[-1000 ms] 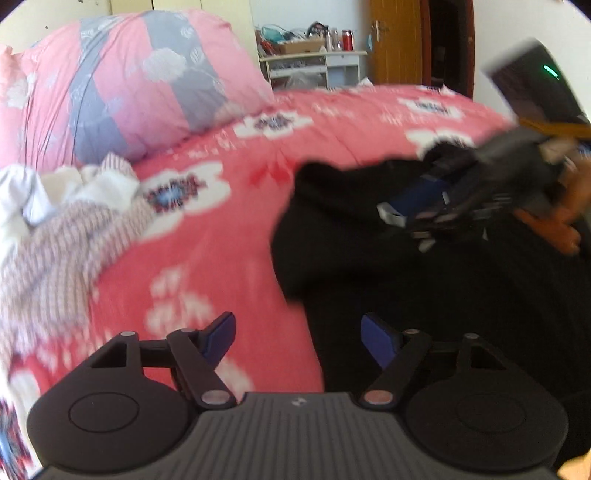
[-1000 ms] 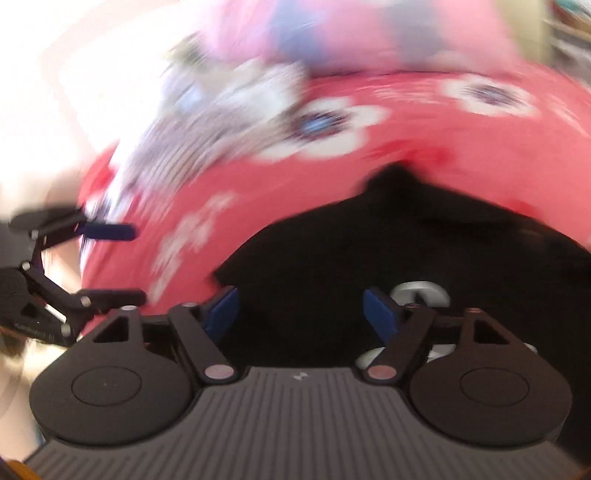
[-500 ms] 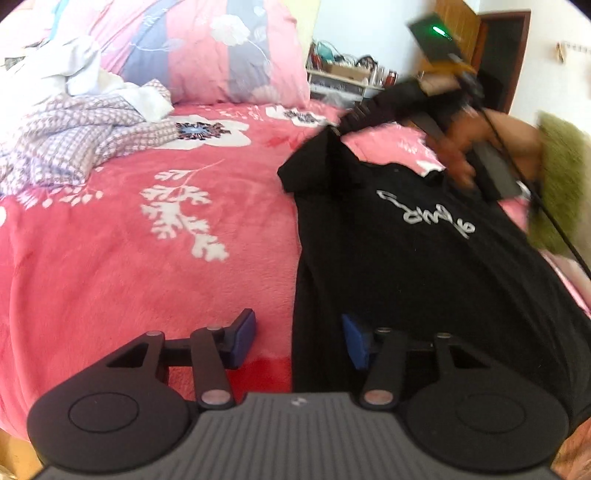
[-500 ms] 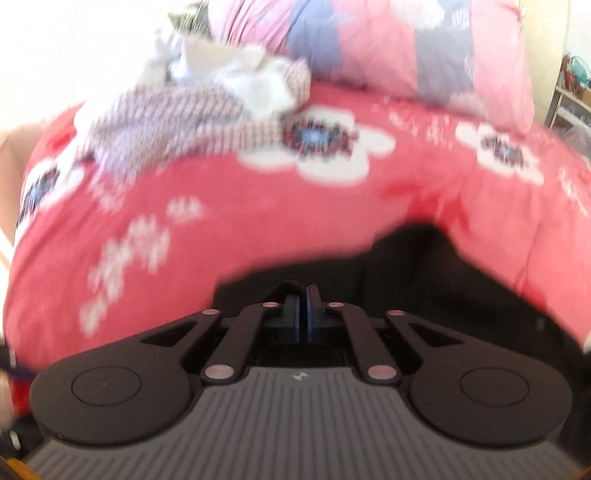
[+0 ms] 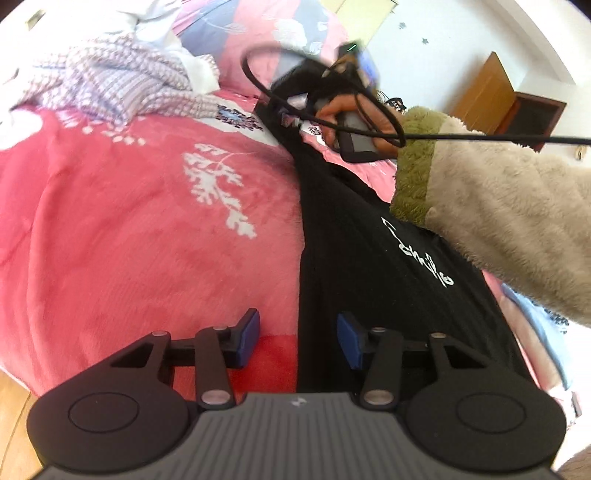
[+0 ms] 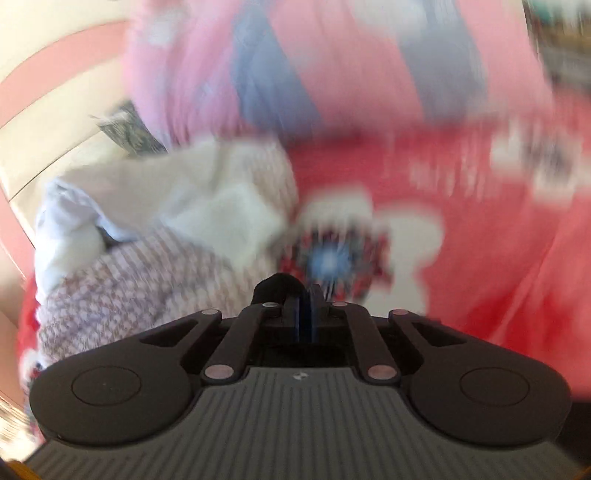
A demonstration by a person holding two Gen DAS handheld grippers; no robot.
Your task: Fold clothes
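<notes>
A black T-shirt (image 5: pixel 354 236) with white lettering lies stretched along the red floral bedspread (image 5: pixel 140 229) in the left wrist view. My left gripper (image 5: pixel 297 341) stands open at the shirt's near hem, its blue pads on either side of the left edge. At the far end a hand (image 5: pixel 343 110) in a fuzzy beige sleeve holds my right gripper at the shirt's top. In the blurred right wrist view my right gripper (image 6: pixel 304 314) is shut on a fold of black T-shirt cloth (image 6: pixel 277 286), lifted over the bed.
A heap of checked and white clothes (image 5: pixel 122 77) lies at the far left of the bed, also blurred as clothes (image 6: pixel 155 236) in the right wrist view. A pink and grey pillow (image 5: pixel 266 33) lies behind. A black cable (image 5: pixel 480 137) crosses above the sleeve. Wooden door (image 5: pixel 487 92) at far right.
My right gripper closed on the black shirt's top and has pulled it up and away toward the pillow, stretching the shirt. My left gripper has come down to the shirt's near hem, still open.
</notes>
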